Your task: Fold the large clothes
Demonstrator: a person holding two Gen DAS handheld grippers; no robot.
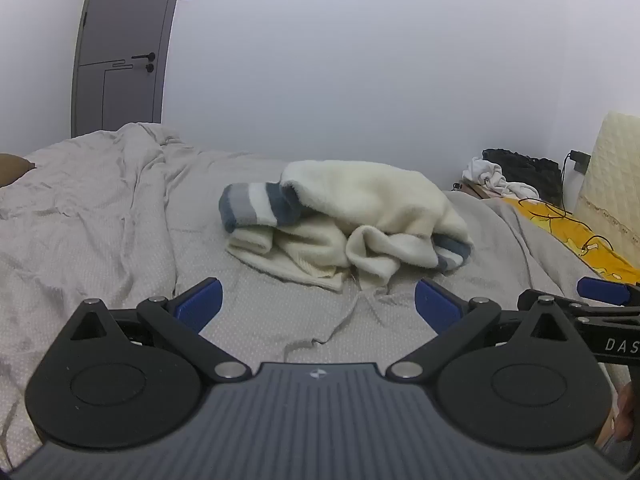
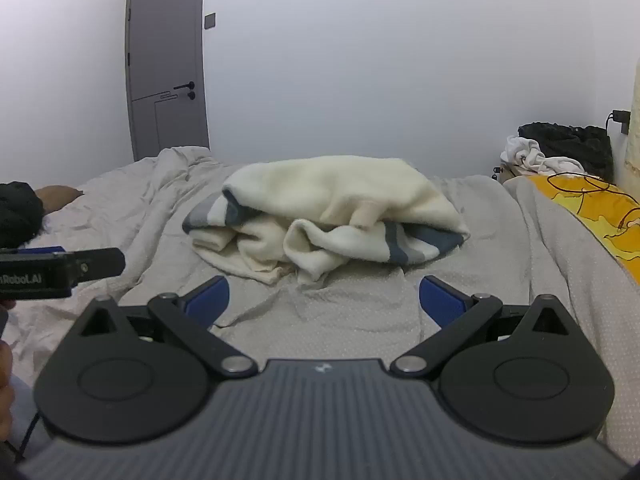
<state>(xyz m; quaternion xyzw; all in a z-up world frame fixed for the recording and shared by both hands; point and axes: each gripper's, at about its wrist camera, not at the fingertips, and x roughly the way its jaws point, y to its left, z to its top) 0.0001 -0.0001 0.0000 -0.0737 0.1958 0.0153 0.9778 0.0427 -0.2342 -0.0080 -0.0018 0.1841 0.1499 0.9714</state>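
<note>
A cream fleece garment with grey and blue striped cuffs [image 1: 352, 216] lies crumpled in a heap on the grey bed sheet [image 1: 280, 332]; it also shows in the right wrist view [image 2: 332, 208]. My left gripper [image 1: 318, 304] is open and empty, a short way in front of the heap. My right gripper [image 2: 324, 300] is open and empty, also just short of the heap. The right gripper shows at the right edge of the left wrist view [image 1: 600, 292]. The left gripper shows at the left edge of the right wrist view [image 2: 60, 268].
The rumpled sheet [image 2: 132, 216] rises in folds to the left. A yellow cloth with a cable [image 2: 592, 208] lies on the right. White and black clothes [image 2: 560, 152] pile at the back right. A grey door [image 2: 168, 64] stands in the back wall.
</note>
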